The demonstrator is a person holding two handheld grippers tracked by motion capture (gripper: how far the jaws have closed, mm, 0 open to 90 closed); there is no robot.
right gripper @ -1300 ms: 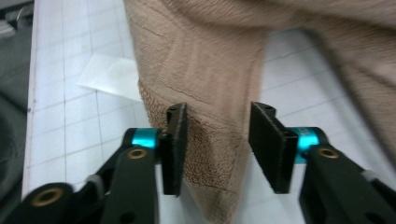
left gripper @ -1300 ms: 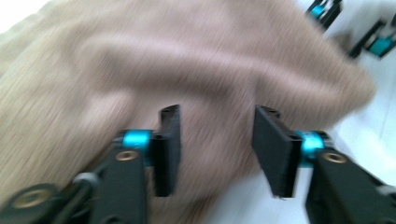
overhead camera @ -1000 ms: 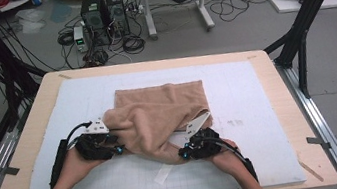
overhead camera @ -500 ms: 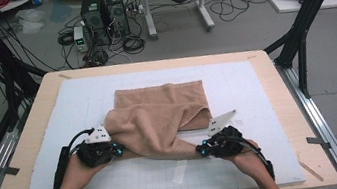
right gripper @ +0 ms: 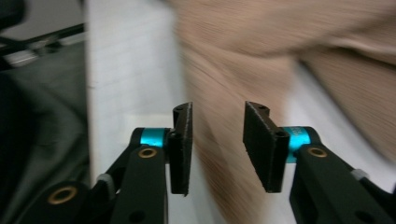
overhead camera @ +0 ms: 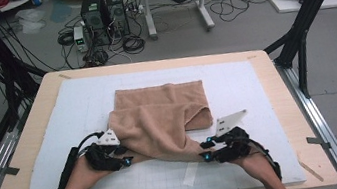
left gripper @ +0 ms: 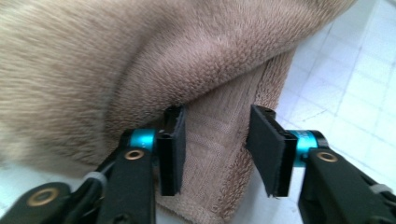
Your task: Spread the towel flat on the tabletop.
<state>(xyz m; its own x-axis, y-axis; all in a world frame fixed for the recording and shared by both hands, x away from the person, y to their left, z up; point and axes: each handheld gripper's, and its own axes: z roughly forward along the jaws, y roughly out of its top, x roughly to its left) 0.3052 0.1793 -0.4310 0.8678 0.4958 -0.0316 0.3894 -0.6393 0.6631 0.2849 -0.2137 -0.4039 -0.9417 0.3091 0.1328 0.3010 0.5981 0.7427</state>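
Observation:
A tan towel (overhead camera: 159, 111) lies partly folded on the white gridded mat (overhead camera: 245, 83), its near flap drawn toward me. My left gripper (overhead camera: 126, 159) sits at the flap's near left corner. In the left gripper view this gripper (left gripper: 217, 114) is open, its jaws having just been opening, and the towel's hem (left gripper: 219, 154) lies loose between the pads. My right gripper (overhead camera: 206, 151) is at the flap's near right corner. The right gripper view shows that gripper (right gripper: 218, 109) open too, jaws just opened, with the blurred towel edge (right gripper: 219, 154) running between them, unpinched.
The mat covers a wooden table (overhead camera: 284, 107). A strip of tape (overhead camera: 189, 175) lies on the mat near the front edge. Black frame posts (overhead camera: 306, 13) stand at both sides. A computer tower (overhead camera: 103, 8) and cables sit on the floor beyond.
My right gripper has slid to the right along the near edge, spreading the towel's front flap wider. The left hand has stayed in place.

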